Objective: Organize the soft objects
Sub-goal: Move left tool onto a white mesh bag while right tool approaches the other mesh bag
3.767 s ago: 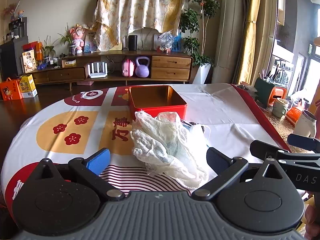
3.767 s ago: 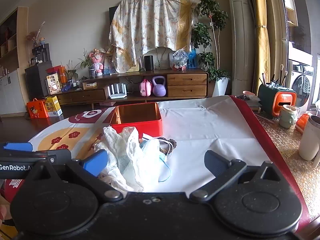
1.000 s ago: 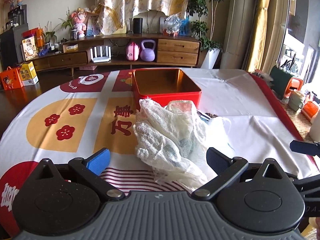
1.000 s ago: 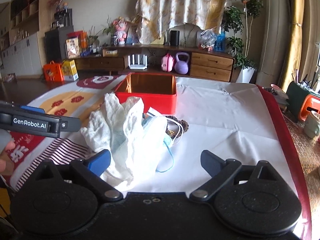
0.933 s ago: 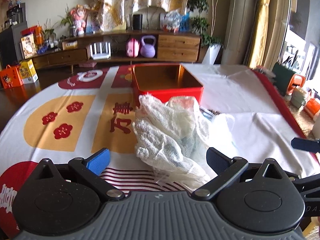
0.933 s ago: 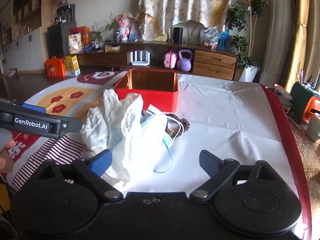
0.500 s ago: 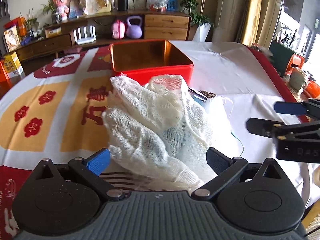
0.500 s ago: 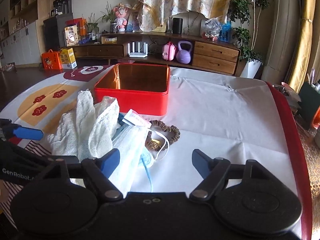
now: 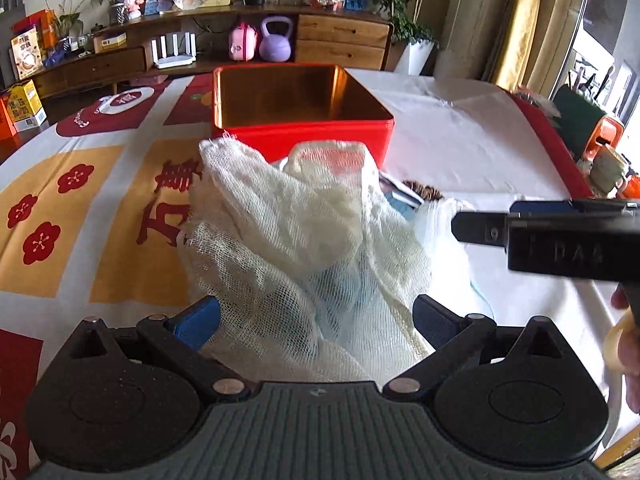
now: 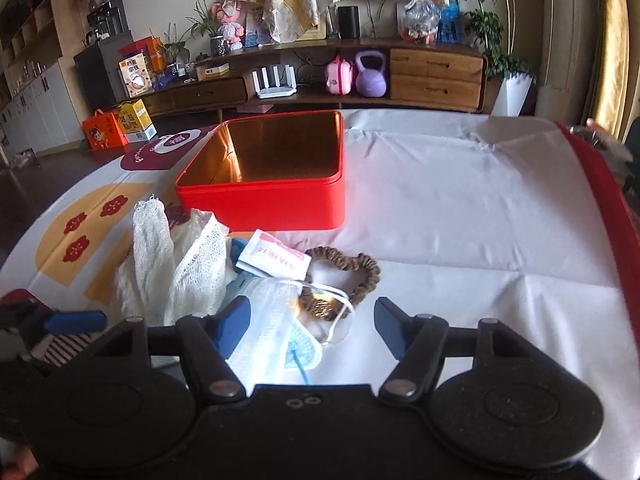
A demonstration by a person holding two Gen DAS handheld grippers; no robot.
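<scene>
Both grippers have closed in on the soft pile near the red tin. Left gripper straddles the gauze cloth, fingers open; right gripper is closing around the face mask, presumably for transfer.

The white gauze cloth is covering most of the pile in the left wrist view, leaving only slivers of the brown scrunchie and the small packet showing. The right hand-held gripper is coming in from the right edge, its far finger mostly hidden behind the near one, with part of the hand being cut off by the frame. In the right wrist view, the face mask is blurring near the closing jaws, so contact with the pads is staying unclear. The left hand-held gripper is showing only one blue finger.
</scene>
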